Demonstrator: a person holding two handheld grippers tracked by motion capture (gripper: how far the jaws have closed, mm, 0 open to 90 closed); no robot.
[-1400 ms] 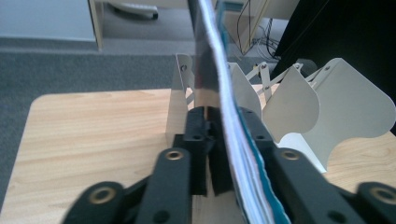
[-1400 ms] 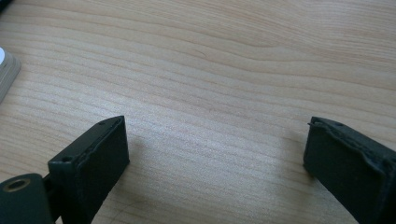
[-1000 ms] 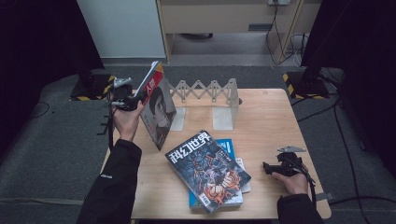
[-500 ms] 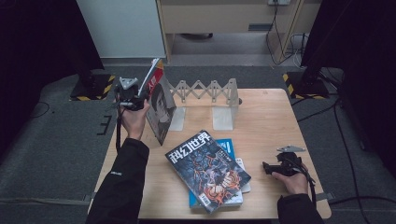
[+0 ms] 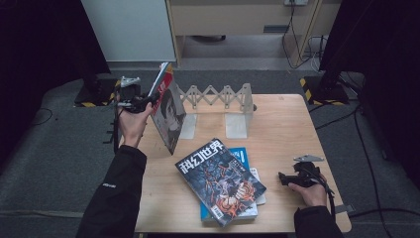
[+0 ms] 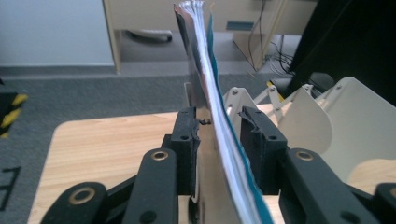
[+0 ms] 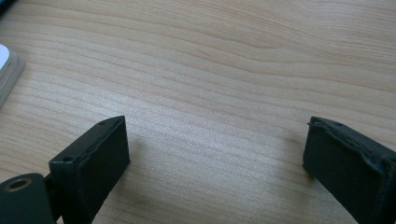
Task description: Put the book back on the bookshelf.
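Observation:
A magazine (image 5: pixel 168 111) with a portrait cover stands tilted on its lower edge at the left end of the white folding rack (image 5: pixel 218 94). My left gripper (image 5: pixel 151 99) is at its upper spine edge. In the left gripper view the magazine (image 6: pixel 210 93) runs between the two pads with a gap on each side. The jaws have just been opening, and the left gripper (image 6: pixel 219 133) is open around the pages. My right gripper (image 5: pixel 283 178) rests on the table near the front right, its jaws wide apart over bare wood (image 7: pixel 210 56).
A stack of magazines (image 5: pixel 220 181), with a dark sci-fi cover on top, lies at the front middle of the wooden table (image 5: pixel 277 119). The rack's white divider plates (image 5: pixel 237 124) stand at the back middle. Dark floor surrounds the table.
The left hand has tipped the magazine a little more upright beside the rack's left end. The right hand and gripper have not moved.

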